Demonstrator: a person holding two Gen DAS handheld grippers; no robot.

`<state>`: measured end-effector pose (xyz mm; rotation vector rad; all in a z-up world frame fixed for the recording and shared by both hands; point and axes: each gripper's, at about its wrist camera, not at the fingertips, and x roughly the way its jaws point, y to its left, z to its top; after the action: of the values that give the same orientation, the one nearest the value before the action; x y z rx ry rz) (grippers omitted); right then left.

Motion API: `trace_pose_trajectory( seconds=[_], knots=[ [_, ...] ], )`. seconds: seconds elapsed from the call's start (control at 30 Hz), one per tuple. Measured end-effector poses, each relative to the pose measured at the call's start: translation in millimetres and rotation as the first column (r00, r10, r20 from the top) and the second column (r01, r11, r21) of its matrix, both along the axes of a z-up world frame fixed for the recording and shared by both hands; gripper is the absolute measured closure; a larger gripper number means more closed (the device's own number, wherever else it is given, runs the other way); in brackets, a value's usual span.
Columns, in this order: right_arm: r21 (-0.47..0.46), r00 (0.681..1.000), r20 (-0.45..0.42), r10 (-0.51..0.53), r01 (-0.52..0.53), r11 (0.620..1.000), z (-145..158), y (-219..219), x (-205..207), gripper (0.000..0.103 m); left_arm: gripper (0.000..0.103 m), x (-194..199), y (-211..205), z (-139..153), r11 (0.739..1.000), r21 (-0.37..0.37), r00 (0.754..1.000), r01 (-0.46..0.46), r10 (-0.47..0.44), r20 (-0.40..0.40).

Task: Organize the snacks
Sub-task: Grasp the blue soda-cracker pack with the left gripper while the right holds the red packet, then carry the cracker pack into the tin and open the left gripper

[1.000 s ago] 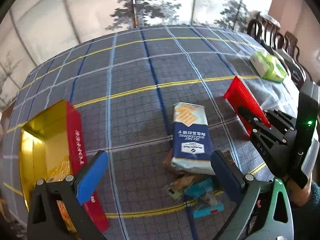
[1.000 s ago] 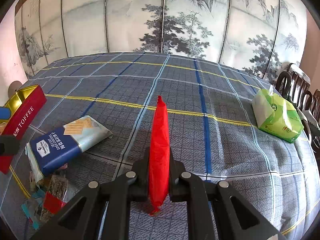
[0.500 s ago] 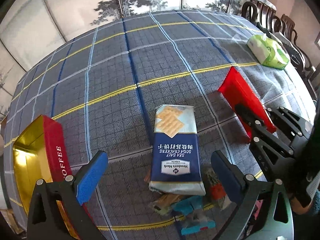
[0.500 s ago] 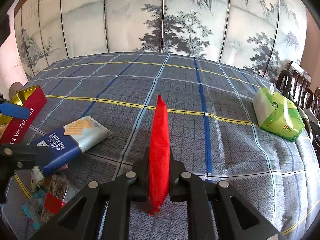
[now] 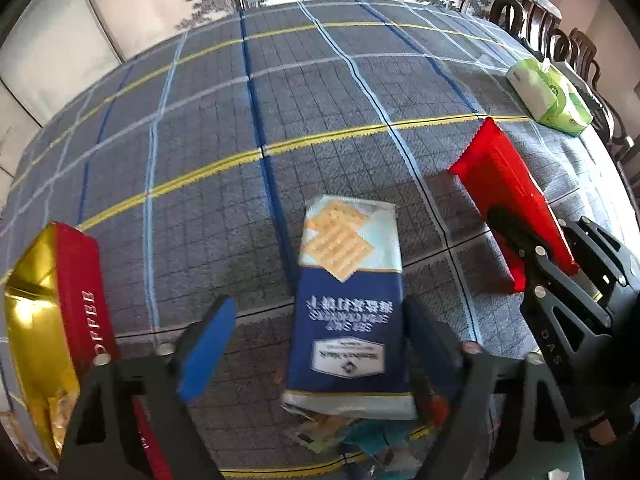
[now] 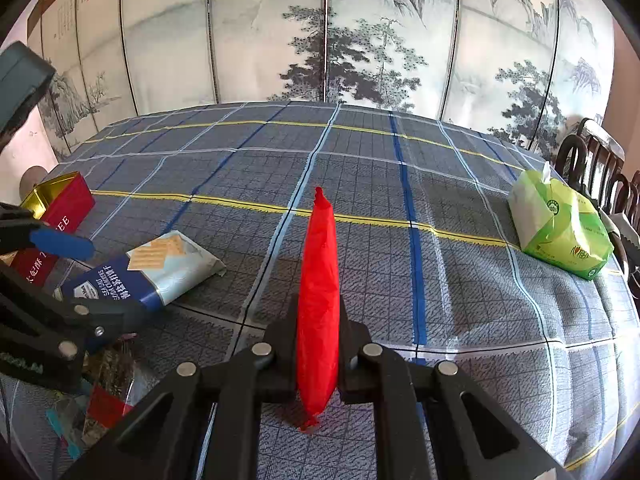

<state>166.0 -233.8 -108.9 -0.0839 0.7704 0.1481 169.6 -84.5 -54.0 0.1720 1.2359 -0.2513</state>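
A blue and silver soda cracker pack (image 5: 348, 248) lies flat on the plaid tablecloth, its near end resting on a heap of small snack wrappers (image 5: 360, 436). My left gripper (image 5: 316, 344) points steeply down over the pack with its jaws closing. The pack lies between them; the blue left pad (image 5: 204, 344) is still clear of it. My right gripper (image 6: 318, 344) is shut on a red snack packet (image 6: 320, 264), held edge-up above the cloth to the right of the crackers. An open red toffee tin (image 5: 76, 292) with a gold inside stands at the left.
A green tissue pack (image 6: 560, 228) lies at the table's far right, by dark wooden chairs (image 5: 560, 48). A painted folding screen (image 6: 360, 40) stands behind the table. The plaid cloth (image 5: 280, 100) stretches bare toward the back.
My left gripper has sunk closer over the cracker pack and its jaws have narrowed around it. The right gripper and its red packet have stayed put.
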Motion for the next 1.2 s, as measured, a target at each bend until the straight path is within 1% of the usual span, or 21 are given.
trace_pose_trajectory(
  seconds=[0.03,0.1,0.17,0.23,0.6,0.8,1.0,1.1,1.2],
  knots=[
    [0.001,1.0,0.0,0.0,0.0,1.0,0.0,-0.2,0.0,0.09,0.041,-0.4,0.3,-0.2,1.0,-0.013,1.0,0.002,-0.002,-0.003],
    [0.001,1.0,0.0,0.0,0.0,1.0,0.0,-0.2,-0.1,0.09,0.049,-1.1,-0.7,-0.1,1.0,-0.01,1.0,0.007,-0.007,0.003],
    [0.002,1.0,-0.004,0.0,0.0,1.0,-0.8,0.1,0.6,0.09,0.052,-0.9,-0.5,0.6,1.0,-0.015,1.0,0.005,-0.004,0.01],
    [0.006,1.0,-0.011,-0.001,0.001,1.0,-1.9,0.2,1.7,0.09,0.056,-0.6,0.4,0.8,0.999,-0.037,1.0,0.003,-0.003,0.005],
    [0.006,1.0,-0.012,-0.001,0.001,1.0,-2.1,0.0,2.5,0.09,0.057,-7.5,10.2,5.8,0.998,-0.065,0.999,-0.006,0.008,0.033],
    [0.003,1.0,-0.011,0.0,0.001,1.0,-2.2,0.1,2.5,0.09,0.057,-16.3,16.7,15.6,0.996,-0.086,0.998,-0.014,0.019,0.056],
    [0.0,1.0,-0.011,-0.001,0.001,1.0,-1.3,-0.4,2.7,0.09,0.057,-30.0,32.1,31.9,0.994,-0.103,0.995,-0.045,0.054,0.079],
    [-0.001,1.0,-0.011,-0.001,0.001,1.0,-1.1,-0.2,2.4,0.09,0.057,-38.7,45.6,41.3,0.991,-0.113,0.992,-0.078,0.088,0.089],
    [-0.002,1.0,-0.01,-0.002,0.002,1.0,-1.1,-0.1,2.4,0.09,0.057,-51.7,67.3,56.9,0.985,-0.124,0.983,-0.119,0.134,0.123]
  ],
)
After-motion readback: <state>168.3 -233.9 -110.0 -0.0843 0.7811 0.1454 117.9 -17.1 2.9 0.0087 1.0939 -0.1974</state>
